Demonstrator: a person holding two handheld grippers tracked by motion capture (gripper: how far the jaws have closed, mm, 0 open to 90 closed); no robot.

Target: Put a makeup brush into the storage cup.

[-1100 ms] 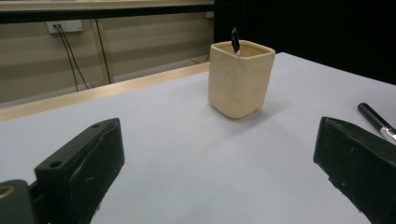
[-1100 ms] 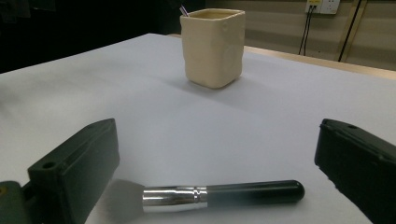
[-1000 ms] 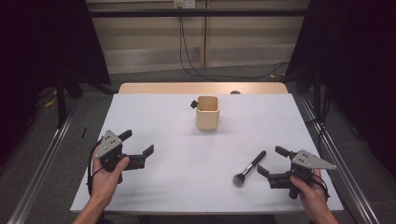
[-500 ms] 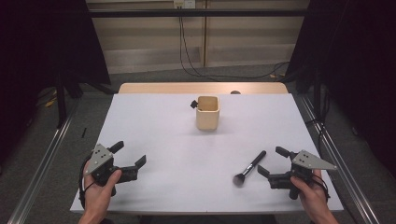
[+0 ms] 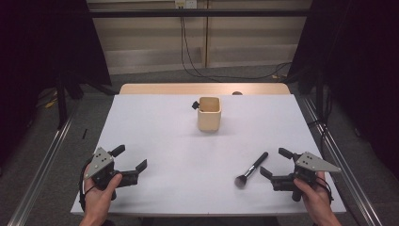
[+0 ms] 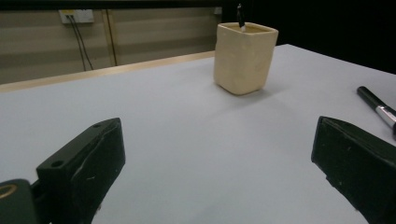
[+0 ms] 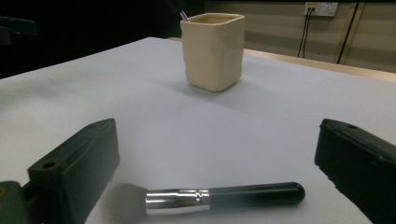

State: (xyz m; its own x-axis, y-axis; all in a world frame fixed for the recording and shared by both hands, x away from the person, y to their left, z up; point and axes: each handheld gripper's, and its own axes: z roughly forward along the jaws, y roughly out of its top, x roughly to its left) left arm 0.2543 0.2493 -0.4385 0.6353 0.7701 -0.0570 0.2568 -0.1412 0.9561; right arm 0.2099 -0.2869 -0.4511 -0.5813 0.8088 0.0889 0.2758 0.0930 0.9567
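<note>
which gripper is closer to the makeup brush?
The right gripper: the makeup brush lies just in front of its open jaws. The left gripper sits across the table.

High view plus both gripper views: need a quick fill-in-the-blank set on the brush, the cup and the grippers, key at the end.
1. The makeup brush lies flat on the white table, nearest the ____ gripper.
2. The cream cup stands ____ on the table, apart from the brush.
3. The left gripper has its jaws ____, with nothing between them.
4. In the right gripper view, the brush's handle is coloured ____.

Missing words: right; upright; open; black
</note>
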